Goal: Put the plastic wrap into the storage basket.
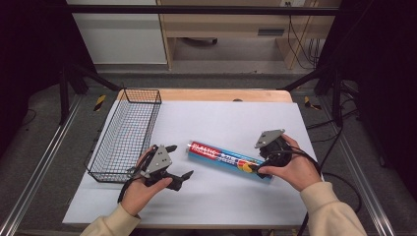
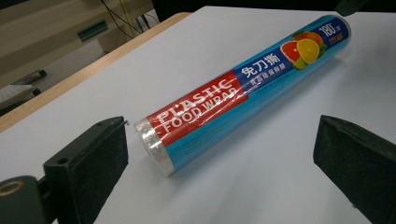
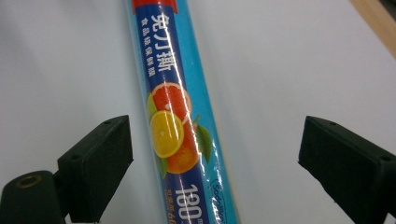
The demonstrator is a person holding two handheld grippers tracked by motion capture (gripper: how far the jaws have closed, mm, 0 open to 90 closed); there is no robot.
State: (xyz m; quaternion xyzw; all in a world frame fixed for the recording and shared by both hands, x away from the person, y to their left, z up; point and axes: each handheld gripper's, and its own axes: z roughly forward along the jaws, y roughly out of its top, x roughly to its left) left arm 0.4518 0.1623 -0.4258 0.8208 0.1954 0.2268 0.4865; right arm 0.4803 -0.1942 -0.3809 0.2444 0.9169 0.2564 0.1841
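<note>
White table surface (image 1: 206,196) over a wooden top, edge of wood visible at far side. Black wire basket (image 1: 125,132) standing at left edge of white surface, long axis running away from the person.

Roll of plastic food wrap (image 1: 227,158) lying flat near centre of surface, slightly diagonal, red-labelled end toward left, fruit-printed end toward right. Same roll in left gripper view (image 2: 243,88) and in right gripper view (image 3: 180,121).

Left hand (image 1: 142,189) entering from bottom, sleeve cream-coloured, wrist angled inward toward the roll. Left gripper (image 1: 178,161) pointed at red end of roll, jaws spread wide, nothing between them; roll end just ahead of the gap, not touching either jaw in left gripper view.

Right hand (image 1: 290,169) entering from bottom right, fingers wrapped around gripper body. Right gripper (image 1: 258,164) pointed down over fruit-printed end of roll, jaws wide apart, straddling the roll with clear space each side in right gripper view.
</note>
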